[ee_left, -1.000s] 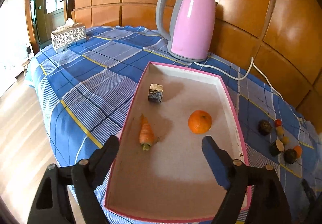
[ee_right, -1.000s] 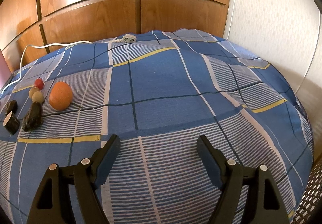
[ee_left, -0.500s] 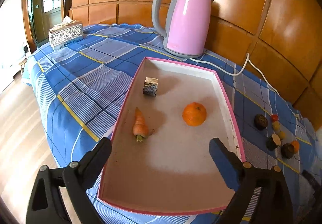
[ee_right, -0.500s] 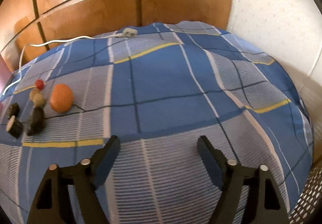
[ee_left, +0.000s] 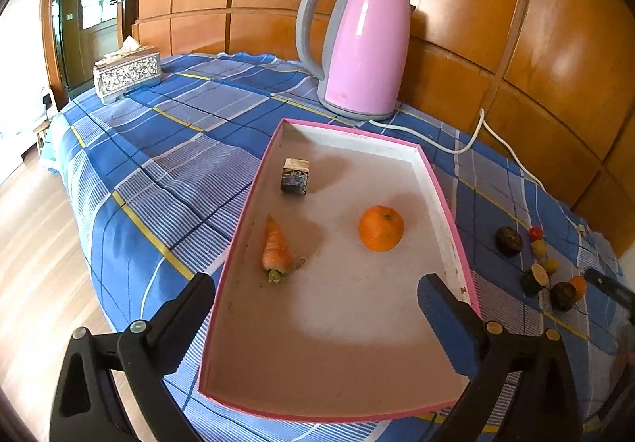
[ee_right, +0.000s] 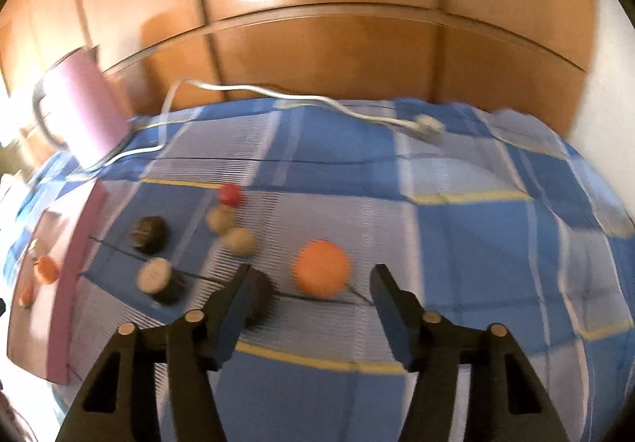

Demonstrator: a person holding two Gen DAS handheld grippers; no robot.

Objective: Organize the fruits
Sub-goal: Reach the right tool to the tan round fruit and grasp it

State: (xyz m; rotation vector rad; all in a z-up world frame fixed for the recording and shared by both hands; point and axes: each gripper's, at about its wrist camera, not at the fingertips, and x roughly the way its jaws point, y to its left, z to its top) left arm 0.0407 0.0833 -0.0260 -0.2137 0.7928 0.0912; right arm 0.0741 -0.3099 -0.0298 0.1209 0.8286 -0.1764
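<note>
Seemingly just ahead, orange fruit (ee_right: 321,274), right claw (ee_right: 313,283) (blurred), narrowing.

Right wrist view is basically one big smear

The pink tray (ee_right: 75,263) gets chopped off at the left edge, the dark fruit (ee_right: 260,297) hides behind the left finger, and the small round pieces (ee_right: 238,239) are too blurry to identify.

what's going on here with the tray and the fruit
A person is sorting fruit into a pink tray with two tongs. The left tongs hang open over the tray, which holds an orange, a carrot and a block. The right tongs, jaws just narrowing but empty, face a loose orange fruit on the cloth.
</note>
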